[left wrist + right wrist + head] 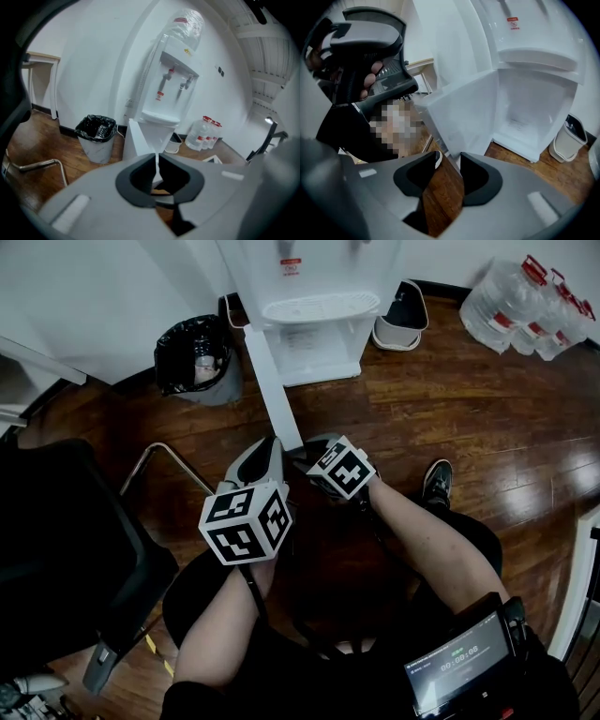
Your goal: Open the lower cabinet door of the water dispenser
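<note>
Wood floor [450, 409], door [464, 117] beyond right fingers [480, 180]

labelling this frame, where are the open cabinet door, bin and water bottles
open cabinet door [272, 390], head view, middle of the door
bin [180, 351], head view, black liner
water bottles [502, 310], head view, side of one bottle

Bin [172, 352] with black liner noted on the wood floor [450, 418] against the white wall [94, 296]; rubbish seen inside. Small white basket [398, 338] set further right along the wall. Water bottles [525, 310] with red caps grouped at far right. Black chair [66, 549] recorded at left, lit screen [459, 667] at lower right.
</note>
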### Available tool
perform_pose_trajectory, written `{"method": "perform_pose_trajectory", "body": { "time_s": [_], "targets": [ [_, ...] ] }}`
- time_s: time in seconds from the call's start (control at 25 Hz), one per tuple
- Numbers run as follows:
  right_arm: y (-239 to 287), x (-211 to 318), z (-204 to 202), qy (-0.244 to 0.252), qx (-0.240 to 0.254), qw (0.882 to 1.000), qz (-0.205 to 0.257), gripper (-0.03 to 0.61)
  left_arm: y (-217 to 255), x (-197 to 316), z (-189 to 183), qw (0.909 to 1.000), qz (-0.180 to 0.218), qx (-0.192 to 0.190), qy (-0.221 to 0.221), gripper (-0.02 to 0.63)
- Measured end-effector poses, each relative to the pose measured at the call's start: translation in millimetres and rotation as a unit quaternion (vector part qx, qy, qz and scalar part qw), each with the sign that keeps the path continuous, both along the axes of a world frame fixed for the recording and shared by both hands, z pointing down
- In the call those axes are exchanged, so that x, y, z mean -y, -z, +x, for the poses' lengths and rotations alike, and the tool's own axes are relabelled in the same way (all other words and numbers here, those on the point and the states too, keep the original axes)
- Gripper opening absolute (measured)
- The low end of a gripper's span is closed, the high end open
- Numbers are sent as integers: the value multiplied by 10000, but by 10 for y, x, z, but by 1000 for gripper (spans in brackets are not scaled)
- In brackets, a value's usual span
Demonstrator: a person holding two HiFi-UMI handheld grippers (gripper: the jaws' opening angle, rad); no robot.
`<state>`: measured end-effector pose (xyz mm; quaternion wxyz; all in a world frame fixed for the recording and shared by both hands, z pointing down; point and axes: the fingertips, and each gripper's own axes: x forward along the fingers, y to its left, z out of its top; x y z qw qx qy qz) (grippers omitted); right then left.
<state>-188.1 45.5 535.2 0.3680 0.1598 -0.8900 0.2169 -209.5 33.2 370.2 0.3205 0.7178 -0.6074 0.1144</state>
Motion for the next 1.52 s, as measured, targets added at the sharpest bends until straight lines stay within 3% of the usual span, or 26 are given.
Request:
{"method": "perform_pose_trajectory", "body": {
  "time_s": [0.16, 0.28, 0.48, 0.6, 0.68, 0.8, 0.92, 1.0, 1.16, 1.36, 1.52],
  "targets": [
    [12, -92, -158, 293, 127, 9994, -134, 167, 27, 20, -25, 9999, 81, 43, -51, 38],
    [114, -51, -127, 222, 294, 9992, -129, 164, 71, 80, 65, 9998, 149, -25, -163, 38],
    [424, 109, 315, -337, 696, 9970, 5, 127, 113, 87, 416, 9974, 330, 153, -627, 38],
    [619, 262, 749, -962, 908, 9910, 205, 89, 66, 13, 674, 9956, 272, 59, -896, 38],
    [822, 411, 1036, -1645, 1235, 9781, 327, 57, 56, -40, 920, 9931, 202, -280, -1122, 38],
    [1169, 614, 1420, -2653, 1714, 9465, 654, 22, 80, -153, 1358, 9841, 124, -880, -1539, 38],
    [1499, 701, 1652, -3262, 2045, 9165, 1082, 5, 101, -252, 1565, 9794, 387, -624, -1879, 38],
    [1687, 647, 1714, -3391, 2181, 9057, 1309, 5, 98, -288, 1542, 9789, 653, -312, -1912, 38],
    [1979, 461, 1705, -3164, 2265, 9053, 1704, 5, 162, -206, 1353, 9809, 1081, -36, -1616, 21],
    [2085, 317, 1657, -2895, 2238, 9136, 1774, 5, 356, -82, 1114, 9793, 1602, 117, -1234, 20],
    [2129, 357, 1608, -2808, 2182, 9179, 1762, 5, 403, -29, 926, 9814, 1642, 119, -989, 20]
  ]
}}
